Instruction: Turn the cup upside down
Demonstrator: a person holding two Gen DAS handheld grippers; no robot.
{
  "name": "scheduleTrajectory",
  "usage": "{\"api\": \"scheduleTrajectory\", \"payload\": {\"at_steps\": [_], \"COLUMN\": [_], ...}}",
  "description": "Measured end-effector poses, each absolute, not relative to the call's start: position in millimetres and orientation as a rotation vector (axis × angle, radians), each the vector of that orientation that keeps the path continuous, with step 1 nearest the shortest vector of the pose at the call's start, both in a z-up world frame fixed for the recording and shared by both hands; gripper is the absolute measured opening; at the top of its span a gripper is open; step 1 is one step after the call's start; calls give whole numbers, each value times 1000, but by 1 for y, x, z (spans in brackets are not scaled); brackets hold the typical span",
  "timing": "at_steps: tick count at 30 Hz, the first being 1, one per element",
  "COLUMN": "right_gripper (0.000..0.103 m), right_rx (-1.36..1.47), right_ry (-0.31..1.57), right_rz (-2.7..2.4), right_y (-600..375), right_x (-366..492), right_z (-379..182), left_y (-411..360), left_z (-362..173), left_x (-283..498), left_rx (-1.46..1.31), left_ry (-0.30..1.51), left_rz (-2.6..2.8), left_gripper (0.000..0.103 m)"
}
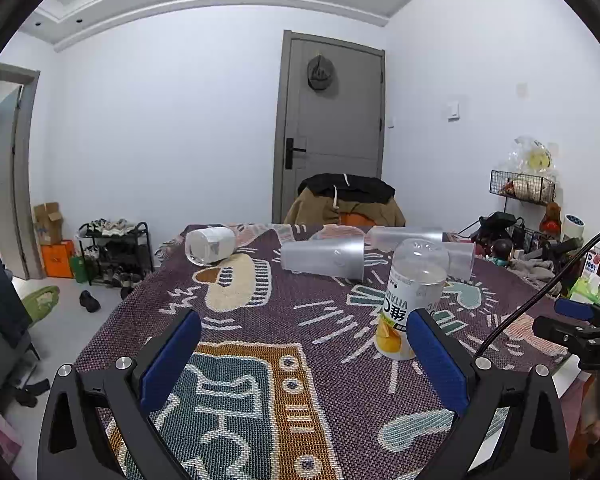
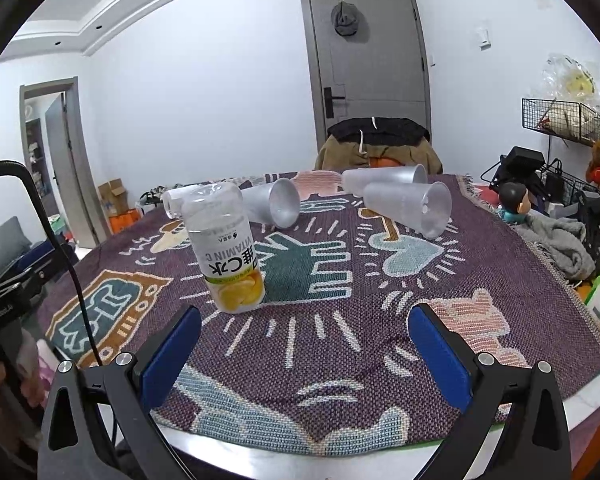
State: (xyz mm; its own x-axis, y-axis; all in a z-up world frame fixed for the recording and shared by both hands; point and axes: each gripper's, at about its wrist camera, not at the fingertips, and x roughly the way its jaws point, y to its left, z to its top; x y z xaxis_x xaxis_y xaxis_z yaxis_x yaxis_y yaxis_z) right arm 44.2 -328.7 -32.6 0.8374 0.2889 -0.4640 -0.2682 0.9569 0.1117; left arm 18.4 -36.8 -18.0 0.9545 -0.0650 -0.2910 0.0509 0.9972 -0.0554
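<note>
A clear cup with a yellow "Vitamin C" label (image 1: 410, 300) stands upside down on the patterned cloth (image 1: 260, 320); it also shows in the right wrist view (image 2: 226, 248). Three frosted cups lie on their sides behind it (image 1: 322, 258) (image 1: 406, 236) (image 1: 460, 262), seen in the right wrist view too (image 2: 274, 204) (image 2: 384, 178) (image 2: 410, 208). A clear cup with a white label (image 1: 212, 244) lies at the far left. My left gripper (image 1: 304, 344) is open and empty, near the upside-down cup. My right gripper (image 2: 304, 344) is open and empty over the cloth's front part.
The right gripper shows at the left wrist view's right edge (image 1: 580, 320). A chair draped with clothes (image 1: 346, 200) stands behind the table. Clutter and a wire rack (image 2: 560, 120) are at the right. A shoe rack (image 1: 114, 248) stands on the floor at the left.
</note>
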Motion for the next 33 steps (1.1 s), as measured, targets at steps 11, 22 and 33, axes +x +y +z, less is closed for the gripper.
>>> {"api": "scheduleTrajectory", "payload": {"at_steps": [11,22,33], "right_gripper": [103,103,103], "right_rx": [34,37,37], "right_ry": [485,485,487], "right_rz": [287,284,282], "right_y": [-331,-331,-331], "right_x": [42,43,43], "right_z": [-29,-29,-29], "left_y": [-39,-40,-39], "left_z": [-17,-17,-15], "left_x": [18,18,17], "left_rx": [-34,-31,-30], "left_ry": [291,287,283], "left_rz": [-49,-50,-52], "left_gripper": [103,103,103]}}
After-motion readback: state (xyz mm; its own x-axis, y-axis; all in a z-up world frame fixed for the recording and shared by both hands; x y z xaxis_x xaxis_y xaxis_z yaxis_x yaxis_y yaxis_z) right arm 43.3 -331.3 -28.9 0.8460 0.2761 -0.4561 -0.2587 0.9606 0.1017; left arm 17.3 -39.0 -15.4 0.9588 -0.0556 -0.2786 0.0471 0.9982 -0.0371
